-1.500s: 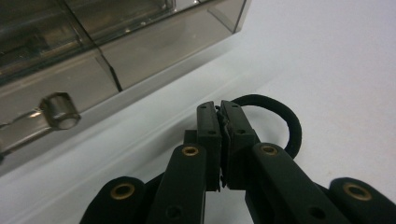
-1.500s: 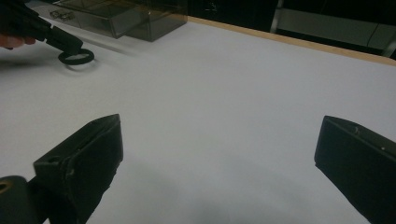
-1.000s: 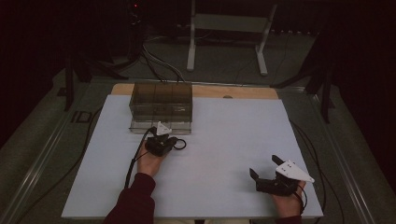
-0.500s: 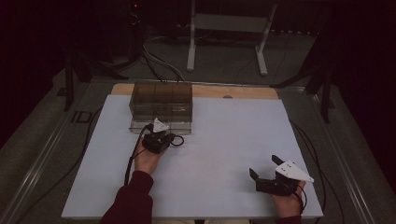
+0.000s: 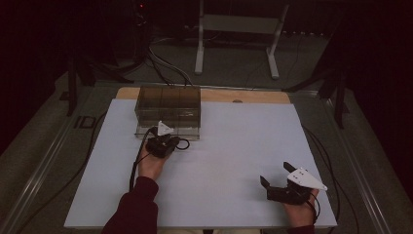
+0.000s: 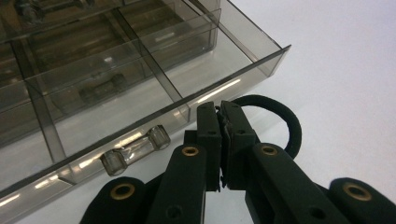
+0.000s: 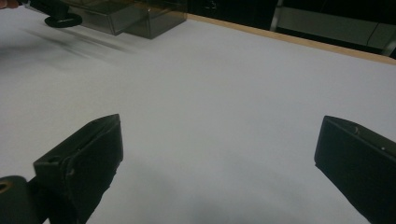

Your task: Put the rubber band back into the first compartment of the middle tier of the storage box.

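Left tool (image 6: pixel 219 140): jaws clamped on black band (image 6: pixel 280 116), loop hanging at frame right of jaws | drawer (image 6: pixel 140 93): open, upper left of left gripper view, handle (image 6: pixel 135 150) just left of jaws, compartments beyond | nearer: left | right tool (image 5: pixel 277 175): jaws wide, nothing held, lower right of high view, well apart on desk (image 5: pixel 234 146).

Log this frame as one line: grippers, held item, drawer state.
left gripper: shut on black hair tie | right gripper: open, idle | organizer drawer: pulled open | white table
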`<state>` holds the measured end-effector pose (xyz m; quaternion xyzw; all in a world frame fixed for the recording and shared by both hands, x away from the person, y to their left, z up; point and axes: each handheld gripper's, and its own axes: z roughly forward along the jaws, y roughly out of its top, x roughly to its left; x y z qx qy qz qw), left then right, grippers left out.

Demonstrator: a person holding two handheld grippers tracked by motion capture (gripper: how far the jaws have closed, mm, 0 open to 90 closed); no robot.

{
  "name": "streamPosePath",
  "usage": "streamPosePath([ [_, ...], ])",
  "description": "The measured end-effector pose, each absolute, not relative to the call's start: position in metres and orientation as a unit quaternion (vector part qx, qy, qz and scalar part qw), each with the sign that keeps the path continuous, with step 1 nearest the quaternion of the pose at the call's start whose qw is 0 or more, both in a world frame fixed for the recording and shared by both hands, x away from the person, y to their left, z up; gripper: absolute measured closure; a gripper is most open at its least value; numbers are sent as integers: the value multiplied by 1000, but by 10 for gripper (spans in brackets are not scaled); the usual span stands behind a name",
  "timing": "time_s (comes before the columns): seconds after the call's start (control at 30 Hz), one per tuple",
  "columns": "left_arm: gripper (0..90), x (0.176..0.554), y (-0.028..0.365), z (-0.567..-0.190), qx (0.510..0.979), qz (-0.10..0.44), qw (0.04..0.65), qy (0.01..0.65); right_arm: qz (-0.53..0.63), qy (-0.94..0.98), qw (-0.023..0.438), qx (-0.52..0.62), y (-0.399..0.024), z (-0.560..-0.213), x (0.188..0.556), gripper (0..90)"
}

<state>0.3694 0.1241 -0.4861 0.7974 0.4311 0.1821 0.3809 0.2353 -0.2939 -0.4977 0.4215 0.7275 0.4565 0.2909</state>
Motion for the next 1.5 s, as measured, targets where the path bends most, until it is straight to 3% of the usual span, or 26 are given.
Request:
streamPosePath([
  [1.5,885,377,154,-471,775,207,376,463,455,729,290,421,-293,-498,236,14],
])
